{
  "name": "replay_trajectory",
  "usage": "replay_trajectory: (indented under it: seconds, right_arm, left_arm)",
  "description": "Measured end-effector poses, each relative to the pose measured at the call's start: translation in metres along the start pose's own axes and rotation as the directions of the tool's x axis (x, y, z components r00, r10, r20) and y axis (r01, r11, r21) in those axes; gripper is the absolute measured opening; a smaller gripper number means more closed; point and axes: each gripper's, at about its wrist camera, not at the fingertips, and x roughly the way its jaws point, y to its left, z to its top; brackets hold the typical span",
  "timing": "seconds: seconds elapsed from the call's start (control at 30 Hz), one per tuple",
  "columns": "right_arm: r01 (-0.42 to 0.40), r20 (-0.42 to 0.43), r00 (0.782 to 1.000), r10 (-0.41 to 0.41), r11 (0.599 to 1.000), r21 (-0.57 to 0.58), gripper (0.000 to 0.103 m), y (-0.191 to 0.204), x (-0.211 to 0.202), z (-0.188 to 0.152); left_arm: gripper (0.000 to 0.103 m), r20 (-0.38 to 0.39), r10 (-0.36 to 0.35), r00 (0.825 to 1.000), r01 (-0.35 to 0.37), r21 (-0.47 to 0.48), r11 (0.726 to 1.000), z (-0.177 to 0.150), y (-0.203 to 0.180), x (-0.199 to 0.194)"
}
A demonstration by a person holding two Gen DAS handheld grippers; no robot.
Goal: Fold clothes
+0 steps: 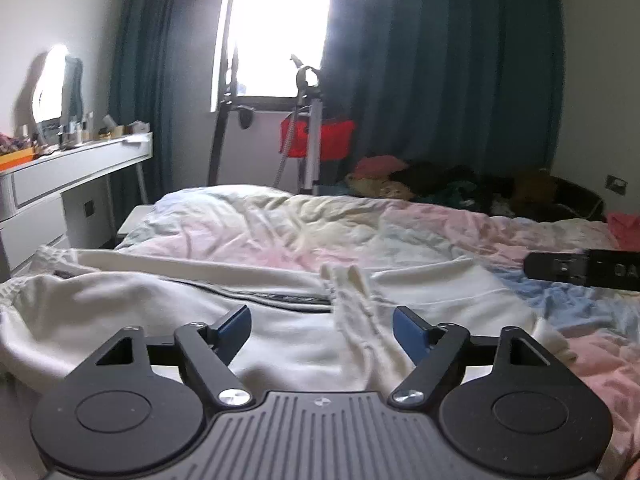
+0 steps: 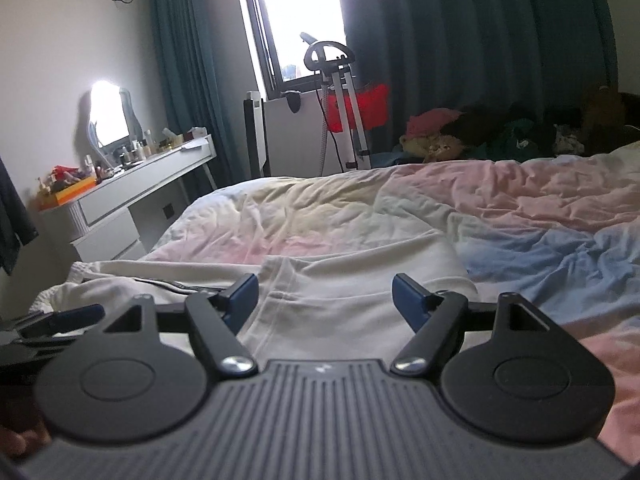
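Note:
A white zip-up garment (image 1: 120, 312) lies spread across a bed with a pastel duvet (image 1: 248, 224), its dark zip (image 1: 276, 297) running left to right. My left gripper (image 1: 320, 316) hovers just above the garment's middle, open, with only a ridge of cloth below the gap and nothing between the blue pads. My right gripper (image 2: 324, 286) is open too, over the right part of the same garment (image 2: 344, 264), whose edge lies under its right finger. Each gripper shows in the other's view: the right one (image 1: 580, 270) at the right edge, the left one (image 2: 60, 320) at the lower left.
A white dressing table (image 2: 132, 192) with a mirror and bottles stands left of the bed. A garment steamer stand (image 2: 344, 92) and something red are under the window. A pile of dark and coloured clothes (image 2: 500, 128) lies at the far side. Pink and blue duvet stretches to the right.

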Motion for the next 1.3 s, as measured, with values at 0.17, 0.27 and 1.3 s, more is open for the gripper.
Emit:
replay_trajectory:
  seconds: [0.17, 0.27, 1.3]
  right_arm:
    - [-0.01, -0.033, 0.999, 0.01, 1.0, -0.008, 0.075, 0.002, 0.005, -0.002]
    - [-0.017, -0.045, 0.999, 0.017, 1.0, 0.003, 0.075, 0.001, 0.005, -0.003]
    - [-0.015, -0.19, 0.981, 0.027, 0.998, 0.066, 0.075, -0.012, 0.052, -0.028]
  left_arm:
    - [0.083, -0.043, 0.101, 0.994, -0.104, -0.082, 0.991, 0.008, 0.04, 0.002]
    - [0.087, -0.148, 0.167, 0.975, -0.198, -0.23, 0.953, 0.009, 0.085, 0.004]
    - [0.038, -0.353, 0.364, 0.862, -0.5, -0.713, 0.491, -0.007, 0.303, 0.057]
